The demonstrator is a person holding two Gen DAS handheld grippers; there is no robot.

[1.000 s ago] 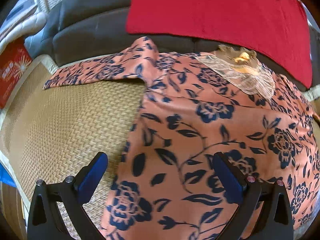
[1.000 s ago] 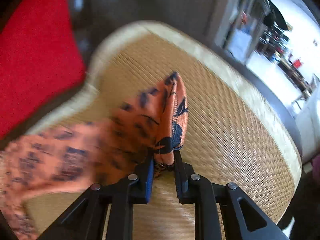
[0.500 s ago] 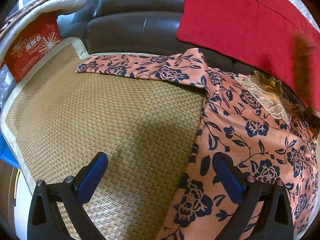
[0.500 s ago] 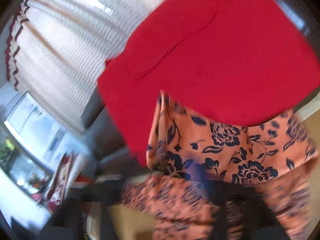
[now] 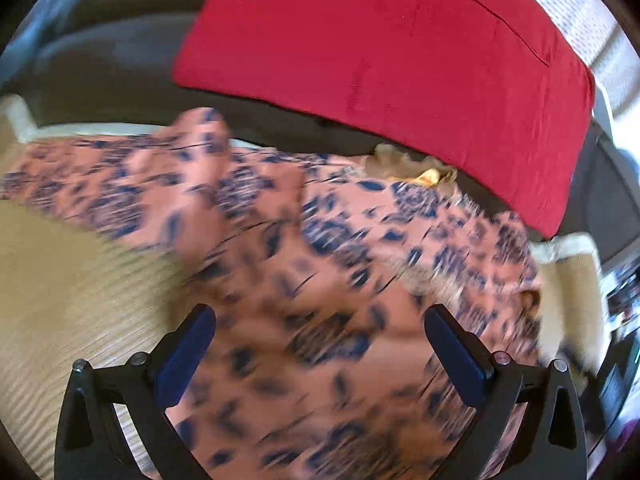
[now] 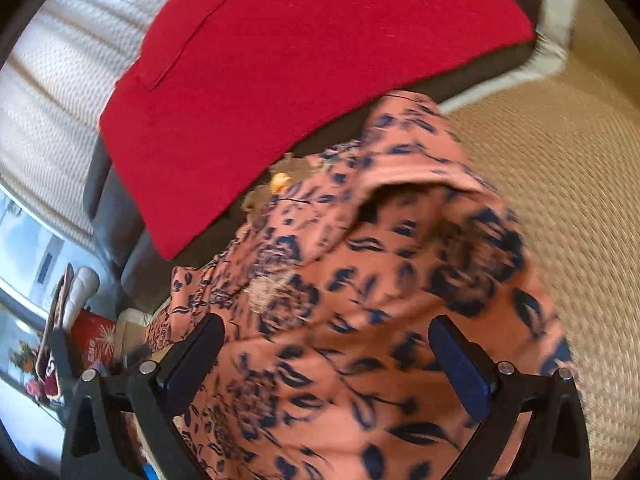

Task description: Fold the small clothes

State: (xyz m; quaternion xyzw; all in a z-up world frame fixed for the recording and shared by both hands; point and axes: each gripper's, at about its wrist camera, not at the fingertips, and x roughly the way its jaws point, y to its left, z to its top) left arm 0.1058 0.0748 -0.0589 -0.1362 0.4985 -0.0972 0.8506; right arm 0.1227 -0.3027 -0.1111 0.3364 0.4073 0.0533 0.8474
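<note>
An orange garment with dark blue flowers lies on a woven straw mat, blurred by motion. Its left sleeve stretches out to the left. A lace collar shows at its far edge. In the right wrist view the garment has its right sleeve folded over onto the body. My left gripper is open and empty above the garment. My right gripper is open and empty above it too.
A red cushion leans on a dark sofa back behind the mat; it also shows in the right wrist view. A red box stands at the far left. Bare mat lies right of the garment.
My right gripper carried the right sleeve over onto the body and let go; it now stands open. My left gripper swung left, then back over the garment, staying open.
</note>
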